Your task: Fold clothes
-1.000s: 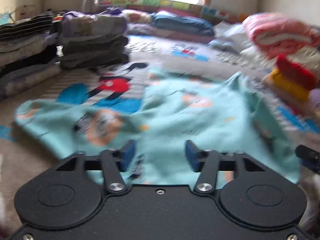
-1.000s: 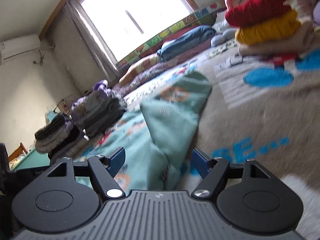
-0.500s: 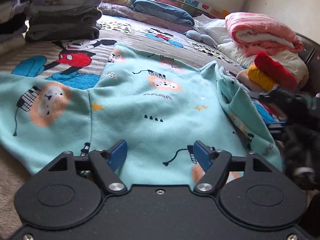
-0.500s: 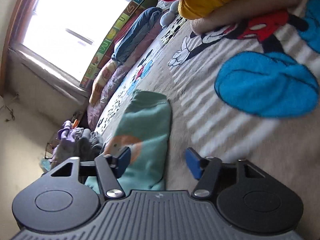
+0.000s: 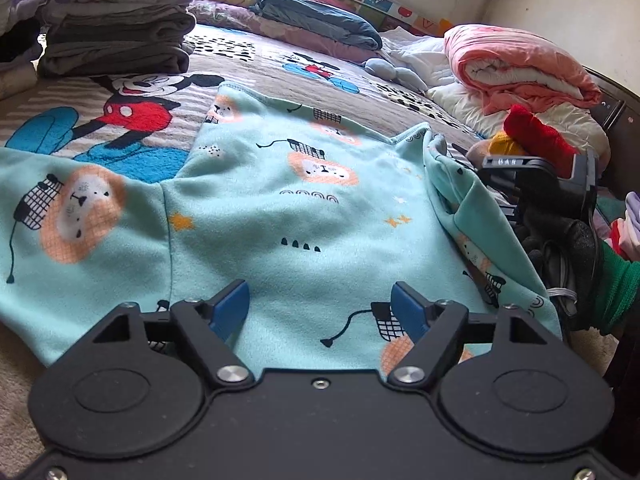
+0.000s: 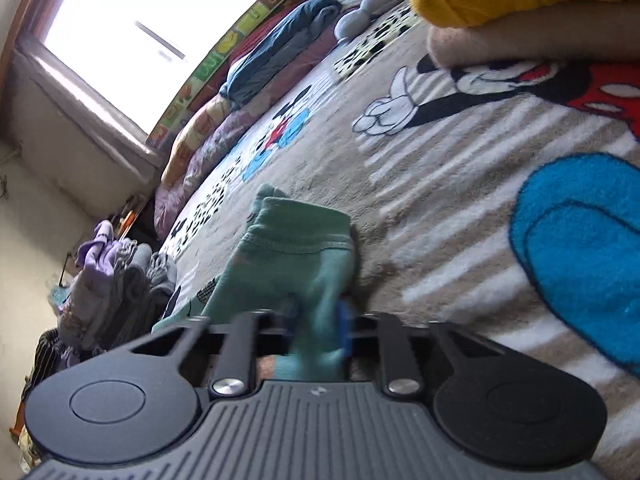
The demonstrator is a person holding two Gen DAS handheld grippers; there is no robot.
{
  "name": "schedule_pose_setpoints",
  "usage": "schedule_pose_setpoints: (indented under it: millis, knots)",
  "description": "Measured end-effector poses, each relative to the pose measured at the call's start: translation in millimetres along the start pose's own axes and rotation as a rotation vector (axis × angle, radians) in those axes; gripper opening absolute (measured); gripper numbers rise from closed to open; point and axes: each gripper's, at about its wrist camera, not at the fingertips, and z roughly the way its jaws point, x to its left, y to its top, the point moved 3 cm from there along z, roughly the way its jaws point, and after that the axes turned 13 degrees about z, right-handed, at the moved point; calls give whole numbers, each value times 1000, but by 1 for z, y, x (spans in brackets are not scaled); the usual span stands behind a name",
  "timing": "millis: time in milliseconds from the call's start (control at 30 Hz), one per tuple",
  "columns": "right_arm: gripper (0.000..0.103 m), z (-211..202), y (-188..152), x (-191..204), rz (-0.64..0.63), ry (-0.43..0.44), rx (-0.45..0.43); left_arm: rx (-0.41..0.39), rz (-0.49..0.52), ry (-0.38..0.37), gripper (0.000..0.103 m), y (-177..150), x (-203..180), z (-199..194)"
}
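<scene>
The right gripper [image 6: 316,316] has just been closing, and its blue pads now pinch a bunched sleeve [image 6: 292,256] of the mint-green top between them. The sleeve's stitched cuff points away toward 12 o'clock, lying on a plush cartoon-mouse blanket [image 6: 460,208].

The left gripper [image 5: 320,304] has its jaws wide apart — they have just been opening — with nothing pressed between the blue pads. It hovers over the near hem of the mint-green top [image 5: 288,216], which is spread flat on the blanket, printed with orange lion faces and small stars. One sleeve stretches out toward 9 o'clock; the other, at 3 o'clock, rises up to the right gripper, seen there held by a hand in a dark glove [image 5: 568,248] with a green cuff.

Farther out in the left view: a stack of folded grey clothes [image 5: 116,36] at 11 o'clock, a folded blue quilt [image 5: 320,20] at 12 o'clock, and a rolled pink blanket [image 5: 520,64] at 2 o'clock — below it, red and yellow folded items [image 5: 532,136].
</scene>
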Motion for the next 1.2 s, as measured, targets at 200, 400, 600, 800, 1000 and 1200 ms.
schedule_pose_setpoints:
  millis: [200, 400, 600, 800, 1000, 1200]
  knots:
    - [7, -44, 11, 6, -19, 34, -124, 4, 28, 6, 78, 0, -3, 0]
    - [7, -110, 46, 12, -92, 0, -248, 6, 58, 16, 78, -2, -5, -1]
    - [7, -164, 68, -8, -151, -90, -320, 6, 93, 31, 78, -3, -9, 0]
    - [6, -189, 66, -45, -117, -170, -344, 8, 146, 53, 78, -6, -15, 1]
    - [6, -195, 52, -87, -75, -286, -345, 11, 161, 59, 78, -7, -16, 1]
    - [7, -205, 40, -111, -21, -403, -391, 13, 166, 61, 78, -7, -17, 1]
